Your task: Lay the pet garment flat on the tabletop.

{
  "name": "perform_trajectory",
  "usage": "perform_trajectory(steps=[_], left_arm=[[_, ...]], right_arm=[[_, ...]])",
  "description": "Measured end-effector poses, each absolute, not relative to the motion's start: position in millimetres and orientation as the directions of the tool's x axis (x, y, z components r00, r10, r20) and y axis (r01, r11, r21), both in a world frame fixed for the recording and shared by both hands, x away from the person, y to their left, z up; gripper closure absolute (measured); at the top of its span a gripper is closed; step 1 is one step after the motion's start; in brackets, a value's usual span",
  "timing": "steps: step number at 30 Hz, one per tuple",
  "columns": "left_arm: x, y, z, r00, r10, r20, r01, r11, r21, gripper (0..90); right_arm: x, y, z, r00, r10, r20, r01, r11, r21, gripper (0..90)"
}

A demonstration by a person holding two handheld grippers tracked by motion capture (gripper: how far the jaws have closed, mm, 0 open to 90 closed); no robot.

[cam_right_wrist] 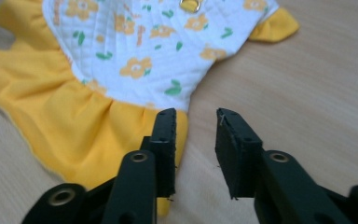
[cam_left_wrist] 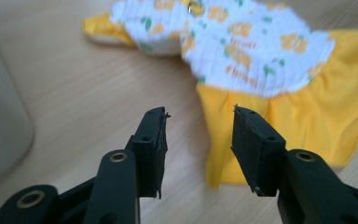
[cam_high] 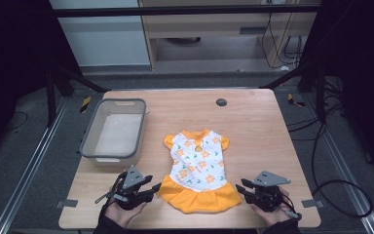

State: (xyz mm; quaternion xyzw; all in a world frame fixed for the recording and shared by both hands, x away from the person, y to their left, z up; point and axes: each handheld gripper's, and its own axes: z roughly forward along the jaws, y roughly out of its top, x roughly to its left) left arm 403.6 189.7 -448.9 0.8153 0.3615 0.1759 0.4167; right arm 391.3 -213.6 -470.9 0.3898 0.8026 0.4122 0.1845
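- A small dress [cam_high: 198, 168] lies flat near the middle of the table [cam_high: 253, 126], white flowered top with an orange collar pointing to 12 o'clock and an orange skirt spread toward 6 o'clock.
- A grey bin [cam_high: 115, 131] sits at about 10 o'clock from the dress, apart from it.
- The left gripper [cam_high: 151, 187], held in a hand [cam_high: 121, 212], rests at 7 o'clock of the dress, just beside the skirt's left edge. In the left gripper view [cam_left_wrist: 199, 112] its jaws stand wide apart over the skirt's corner, gripping nothing.
- The right gripper [cam_high: 239, 186], in the other hand [cam_high: 272, 214], sits at 5 o'clock, just beside the skirt's right edge. In the right gripper view [cam_right_wrist: 196, 114] its jaws gape at that edge, holding nothing.
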Motion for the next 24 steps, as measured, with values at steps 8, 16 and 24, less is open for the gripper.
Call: perform_trajectory(steps=[8, 16, 24], left_arm=[[428.5, 140.8, -446.4, 0.752, 0.659, -0.016, 0.401, -0.438, 0.805, 75.1], [449.9, 124.9, -479.8, 0.751, 0.660, 0.023, 0.455, -0.542, 0.706, 77.1], [436.8, 135.2, -491.9, 0.759, 0.651, 0.008, 0.476, -0.564, 0.675, 79.0]], right_arm=[[413.3, -190.3, -468.5, -0.670, 0.739, 0.067, 0.446, 0.330, 0.832, 88.2], [426.0, -163.3, -490.5, -0.713, 0.698, 0.065, 0.473, 0.410, 0.780, 87.2], [420.8, -163.9, -497.8, -0.720, 0.692, 0.062, 0.501, 0.454, 0.737, 87.1]])
